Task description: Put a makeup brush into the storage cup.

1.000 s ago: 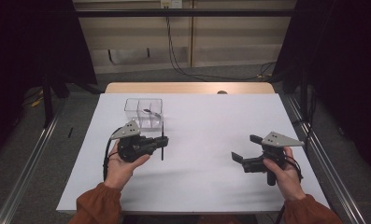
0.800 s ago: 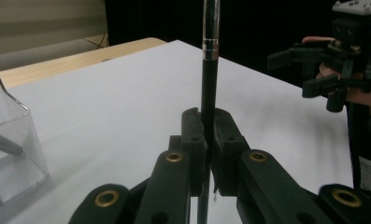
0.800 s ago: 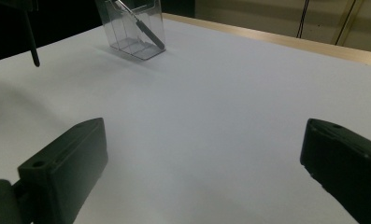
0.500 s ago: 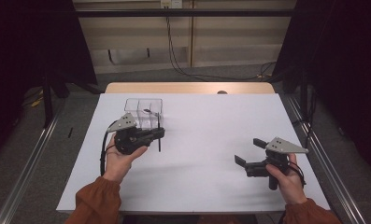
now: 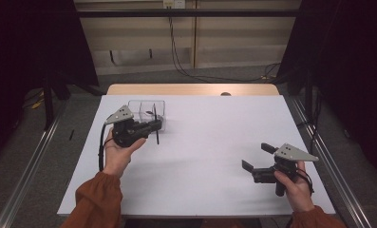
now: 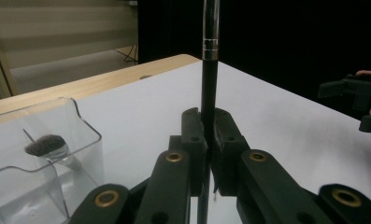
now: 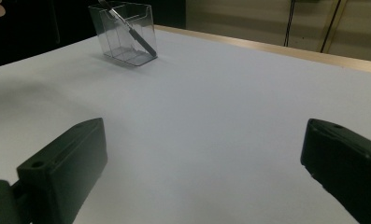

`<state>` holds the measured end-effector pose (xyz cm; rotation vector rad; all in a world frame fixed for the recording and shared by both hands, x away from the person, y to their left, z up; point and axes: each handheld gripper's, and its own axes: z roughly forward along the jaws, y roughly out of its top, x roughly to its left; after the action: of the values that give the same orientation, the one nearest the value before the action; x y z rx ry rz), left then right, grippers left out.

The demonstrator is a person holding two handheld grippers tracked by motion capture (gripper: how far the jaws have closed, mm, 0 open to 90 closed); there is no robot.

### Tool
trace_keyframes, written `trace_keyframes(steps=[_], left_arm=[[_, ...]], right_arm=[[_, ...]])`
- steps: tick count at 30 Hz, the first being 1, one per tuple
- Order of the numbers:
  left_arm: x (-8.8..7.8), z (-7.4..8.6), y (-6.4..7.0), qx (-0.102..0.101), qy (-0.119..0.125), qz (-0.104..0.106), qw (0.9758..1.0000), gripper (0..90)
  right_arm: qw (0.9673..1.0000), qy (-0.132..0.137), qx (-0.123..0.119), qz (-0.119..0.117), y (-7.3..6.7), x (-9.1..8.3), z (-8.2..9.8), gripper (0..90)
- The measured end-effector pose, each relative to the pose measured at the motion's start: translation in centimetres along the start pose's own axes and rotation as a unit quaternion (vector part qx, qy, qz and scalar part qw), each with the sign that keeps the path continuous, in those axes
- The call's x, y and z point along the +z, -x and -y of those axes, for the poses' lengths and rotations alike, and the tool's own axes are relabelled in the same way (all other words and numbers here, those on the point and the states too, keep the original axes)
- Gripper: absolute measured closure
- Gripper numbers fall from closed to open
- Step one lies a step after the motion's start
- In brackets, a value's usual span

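The fingers (image 6: pixel 227 140) of the left gripper (image 6: pixel 210 140) pinch a thin black makeup brush handle (image 6: pixel 209 88) low down, beside the clear plastic box (image 5: pixel 147 110) on the white worktop (image 5: pixel 214 142). It looks light, stiff and slippery. The right gripper (image 5: pixel 255 157) is wide apart, holding nothing.

Two grippers are seen: the left gripper (image 5: pixel 154 125) and the right gripper (image 5: pixel 257 158). Each has two black jaws, so four jaws are counted. Two hands are seen, one on each gripper. One clear box (image 5: pixel 146 111) is seen on the one white counter (image 5: pixel 210 142). Two brushes are counted: one black brush (image 6: pixel 208 88) is pinched between the jaws of the left gripper, and one brush with a dark fluffy tip (image 6: pixel 46 144) is seen inside the clear box.
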<state>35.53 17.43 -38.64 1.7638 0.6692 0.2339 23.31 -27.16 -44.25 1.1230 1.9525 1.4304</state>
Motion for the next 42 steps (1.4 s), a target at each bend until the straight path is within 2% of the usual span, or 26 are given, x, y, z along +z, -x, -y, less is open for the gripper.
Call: trace_keyframes(steps=[6,13,20,32,35,42], left_arm=[[-0.6,-0.5,-0.5,-0.001,0.005,-0.007,1.0000,85.2],[0.0,-1.2,-0.7,0.006,0.008,-0.011,0.9999,85.3],[1.1,-2.2,-1.8,0.007,0.011,-0.041,0.9991,85.3],[2.8,-3.0,-3.3,-0.002,0.046,-0.074,0.9962,85.3],[3.3,-3.2,-3.7,-0.002,0.044,-0.089,0.9951,85.3],[4.3,-3.6,-4.3,-0.003,0.051,-0.101,0.9936,85.3]], right_arm=[[0.9999,0.010,0.009,0.011,0.2,-0.8,0.3,0.0],[0.9996,0.017,0.010,0.019,0.2,-1.0,0.7,0.0],[0.9995,0.022,0.010,0.022,0.1,-1.2,0.9,0.0],[0.9995,0.024,0.010,0.018,0.1,-1.1,1.2,0.0],[0.9995,0.026,0.011,0.016,0.0,-1.1,1.3,0.0],[0.9996,0.025,0.009,0.012,0.0,-1.0,1.4,0.0]])
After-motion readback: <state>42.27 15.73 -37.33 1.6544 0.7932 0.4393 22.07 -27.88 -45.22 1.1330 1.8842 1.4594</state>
